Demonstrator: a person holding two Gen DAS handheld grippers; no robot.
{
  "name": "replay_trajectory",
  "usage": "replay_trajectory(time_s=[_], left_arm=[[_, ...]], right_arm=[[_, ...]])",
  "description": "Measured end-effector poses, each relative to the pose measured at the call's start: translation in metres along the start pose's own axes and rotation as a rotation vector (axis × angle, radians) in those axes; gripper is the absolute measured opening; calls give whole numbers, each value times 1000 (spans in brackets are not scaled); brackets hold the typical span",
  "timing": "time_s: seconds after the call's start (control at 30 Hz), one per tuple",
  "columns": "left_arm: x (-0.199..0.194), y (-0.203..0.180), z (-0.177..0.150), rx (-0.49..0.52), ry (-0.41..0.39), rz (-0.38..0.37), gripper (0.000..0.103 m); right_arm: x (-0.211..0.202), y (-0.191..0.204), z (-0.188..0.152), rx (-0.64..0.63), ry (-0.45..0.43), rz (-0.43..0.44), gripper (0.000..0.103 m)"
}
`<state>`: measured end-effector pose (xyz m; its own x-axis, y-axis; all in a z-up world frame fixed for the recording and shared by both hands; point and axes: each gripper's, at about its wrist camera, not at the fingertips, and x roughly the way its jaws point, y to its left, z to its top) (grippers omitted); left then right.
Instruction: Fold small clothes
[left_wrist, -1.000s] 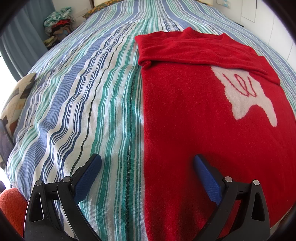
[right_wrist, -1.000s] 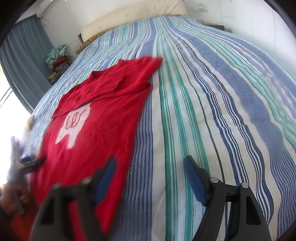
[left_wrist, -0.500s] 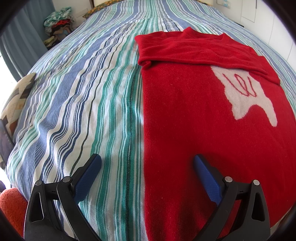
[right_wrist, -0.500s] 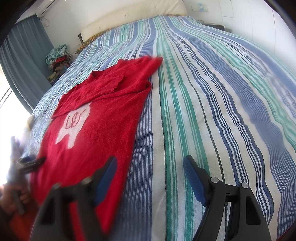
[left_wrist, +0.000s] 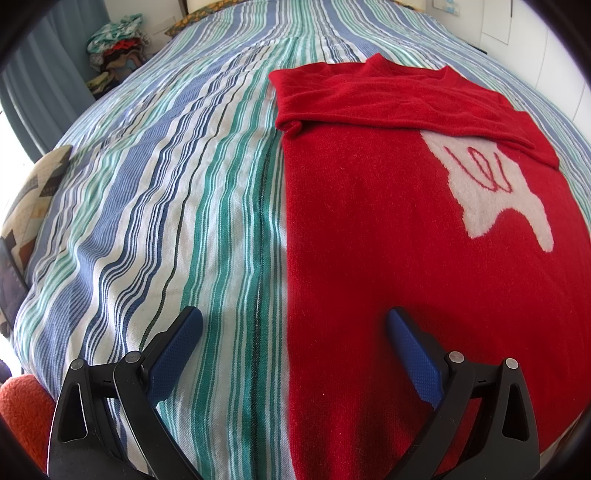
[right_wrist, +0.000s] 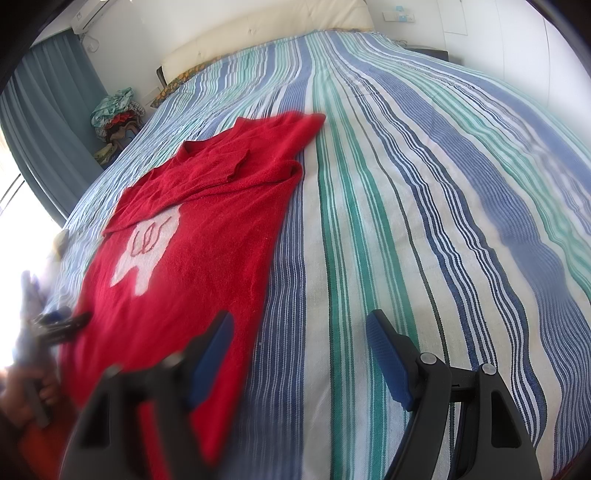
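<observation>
A red knit sweater (left_wrist: 369, 229) is lying flat on the striped bedspread (left_wrist: 166, 206), its hem toward the cameras and its collar at the far end. Both sleeves are lying folded across the chest, partly covering a white patch (left_wrist: 491, 192) with red looped lines on its front. Its body is resting smooth, long edges straight.

The red sweater's (left_wrist: 369, 240) hem is cut off below; the hand (right_wrist: 22, 395) is blurred.

Fuzzy knit sweater (left_wrist: 369, 229); woven bedspread (left_wrist: 177, 206) (matt, ribbed).
</observation>
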<state>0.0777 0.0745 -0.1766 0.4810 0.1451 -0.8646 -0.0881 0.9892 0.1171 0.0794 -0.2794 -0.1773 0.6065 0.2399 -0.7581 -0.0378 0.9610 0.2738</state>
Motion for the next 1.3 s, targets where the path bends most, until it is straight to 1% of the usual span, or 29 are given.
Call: replay_trajectory(time_s=[1.17,1.3], left_arm=[[1,0,-1,0,0,1,100],[-5,2,2,-6,4,4,100]], right_arm=[[0,0,1,0,0,0,74],[0,0,1,-1,0,-1,74]])
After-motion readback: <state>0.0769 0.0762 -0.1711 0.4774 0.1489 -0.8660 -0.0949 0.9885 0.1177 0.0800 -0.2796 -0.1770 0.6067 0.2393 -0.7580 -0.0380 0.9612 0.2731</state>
